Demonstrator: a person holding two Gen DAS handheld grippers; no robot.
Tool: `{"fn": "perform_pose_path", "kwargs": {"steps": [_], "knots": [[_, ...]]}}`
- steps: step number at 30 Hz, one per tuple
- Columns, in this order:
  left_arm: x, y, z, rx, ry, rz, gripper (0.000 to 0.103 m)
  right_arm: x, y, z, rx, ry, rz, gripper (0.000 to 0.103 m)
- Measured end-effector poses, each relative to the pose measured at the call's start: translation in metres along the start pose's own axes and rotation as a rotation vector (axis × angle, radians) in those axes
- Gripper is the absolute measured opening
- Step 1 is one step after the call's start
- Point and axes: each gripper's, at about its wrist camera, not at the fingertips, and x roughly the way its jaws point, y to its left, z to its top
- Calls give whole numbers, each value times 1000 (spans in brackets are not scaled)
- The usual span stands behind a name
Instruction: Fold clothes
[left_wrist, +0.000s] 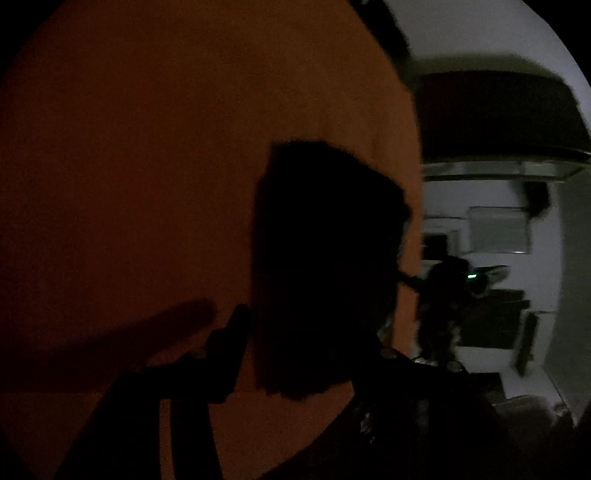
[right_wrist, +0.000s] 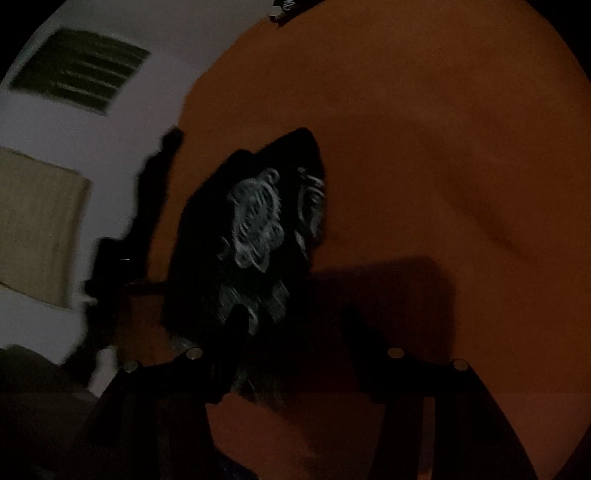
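A folded black garment (left_wrist: 325, 266) lies on an orange surface (left_wrist: 147, 166). In the right wrist view its white print (right_wrist: 255, 218) faces up. My left gripper (left_wrist: 310, 332) hovers at the garment's near edge. Its left finger (left_wrist: 231, 343) stands just beside the cloth, and its right finger is lost in the dark. It looks open. My right gripper (right_wrist: 295, 328) is open over the garment's near end. Its left finger (right_wrist: 236, 332) overlaps the cloth, and its right finger (right_wrist: 360, 332) stands over shadowed orange (right_wrist: 443, 147), clear of the cloth.
The scene is very dim. Past the orange surface's edge is pale floor with a beige mat (right_wrist: 33, 221) and a dark striped mat (right_wrist: 81, 70). A dark round shape (left_wrist: 495, 114) and dim furniture with a green light (left_wrist: 472, 276) lie beyond the edge.
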Motion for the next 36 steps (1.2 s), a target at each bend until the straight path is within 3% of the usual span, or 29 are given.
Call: {"fn": "perform_pose_path", "kwargs": {"steps": [4,8,13,15,20,25,30,33,36], "knots": [[6,3,11,34,8,-59,51,10,-16,7,32,19,98,58],[10,15,10,6,29,-60,51,17,-24,12,38,43,127,60],[14,26,-16,-43,39,-164,52,25,-26,21,50,62,160,62],[14,34,-17,-79,47,-231,55,26,-29,23,64,70,180,63],[16,43,-22,-122,59,-305,61,40,-22,34,111,72,233,67],[14,53,-24,-105,66,-360,70,49,-23,41,163,78,292,73],[16,50,-32,-108,59,-421,71,63,-12,46,143,106,299,74],[22,44,-40,-77,62,-404,71,61,-9,45,125,121,315,74],[30,35,-45,-48,90,-310,69,63,-7,45,109,155,279,71]]}}
